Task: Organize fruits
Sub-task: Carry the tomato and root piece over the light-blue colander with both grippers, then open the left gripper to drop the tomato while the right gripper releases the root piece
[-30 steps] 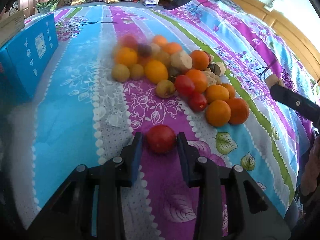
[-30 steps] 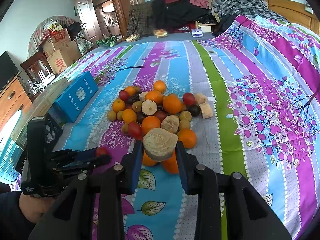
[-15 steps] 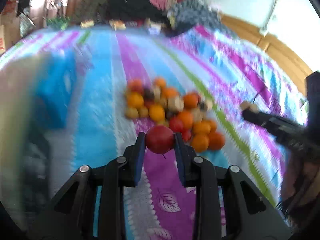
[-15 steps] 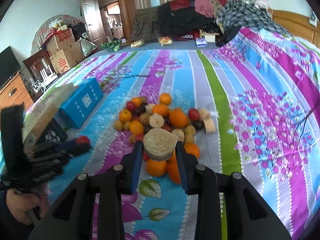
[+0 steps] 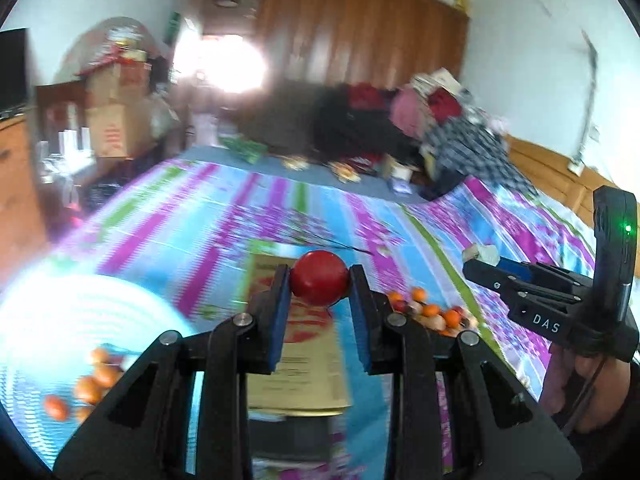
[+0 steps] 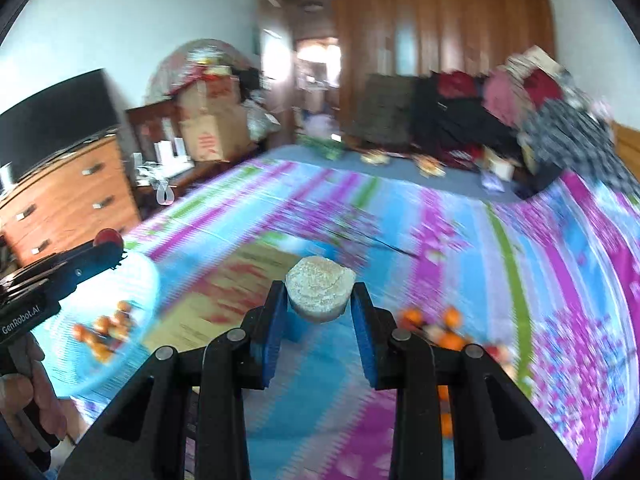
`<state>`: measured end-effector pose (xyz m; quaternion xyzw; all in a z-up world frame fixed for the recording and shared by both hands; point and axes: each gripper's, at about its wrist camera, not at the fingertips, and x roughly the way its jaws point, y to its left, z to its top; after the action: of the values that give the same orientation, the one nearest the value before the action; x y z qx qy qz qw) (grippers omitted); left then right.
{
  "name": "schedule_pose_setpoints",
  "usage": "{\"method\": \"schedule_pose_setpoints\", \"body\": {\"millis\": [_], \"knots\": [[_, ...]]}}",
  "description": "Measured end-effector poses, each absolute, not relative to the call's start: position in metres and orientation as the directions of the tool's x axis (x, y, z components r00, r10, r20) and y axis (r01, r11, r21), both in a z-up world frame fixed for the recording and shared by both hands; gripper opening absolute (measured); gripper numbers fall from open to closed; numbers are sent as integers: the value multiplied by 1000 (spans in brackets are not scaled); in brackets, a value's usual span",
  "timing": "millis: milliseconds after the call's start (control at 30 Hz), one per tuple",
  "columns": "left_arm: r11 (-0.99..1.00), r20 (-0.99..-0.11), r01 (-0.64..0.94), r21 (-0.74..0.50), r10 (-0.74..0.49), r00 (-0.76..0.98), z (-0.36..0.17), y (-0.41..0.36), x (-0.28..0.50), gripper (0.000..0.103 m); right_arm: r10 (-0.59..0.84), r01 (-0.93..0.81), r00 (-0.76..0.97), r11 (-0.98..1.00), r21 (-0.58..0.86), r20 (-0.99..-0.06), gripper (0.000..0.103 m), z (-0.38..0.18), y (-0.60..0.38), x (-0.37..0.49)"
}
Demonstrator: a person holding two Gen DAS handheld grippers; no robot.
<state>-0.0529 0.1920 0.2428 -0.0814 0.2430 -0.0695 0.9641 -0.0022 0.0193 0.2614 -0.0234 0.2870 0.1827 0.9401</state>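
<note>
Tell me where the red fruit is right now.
The red fruit is clamped between the left gripper pads, held above the bedspread; the right wrist view shows it at far left, over the blue basket.

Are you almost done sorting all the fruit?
Not nearly. A few orange fruits already lie in the pale blue basket. The left gripper holds a red fruit, and the right gripper holds a pale cut chunk. A pile of fruit waits on the bedspread.
</note>
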Motion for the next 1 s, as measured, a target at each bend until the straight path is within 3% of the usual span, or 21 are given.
{"method": "schedule_pose_setpoints", "body": {"millis": [400,633,1000], "knots": [[954,-514,-224,-198,93,852,257,325,-105,30,530,-598,603,795,102,-596,36,296,215,-18],[924,-617,-315,-216,120,778,232,361,-113,30,532,-654,466,745,129,-707,35,270,293,-25],[900,-741,-366,-235,78,667,188,385,-113,30,454,-664,340,736,132,-824,35,228,328,-25]]}}
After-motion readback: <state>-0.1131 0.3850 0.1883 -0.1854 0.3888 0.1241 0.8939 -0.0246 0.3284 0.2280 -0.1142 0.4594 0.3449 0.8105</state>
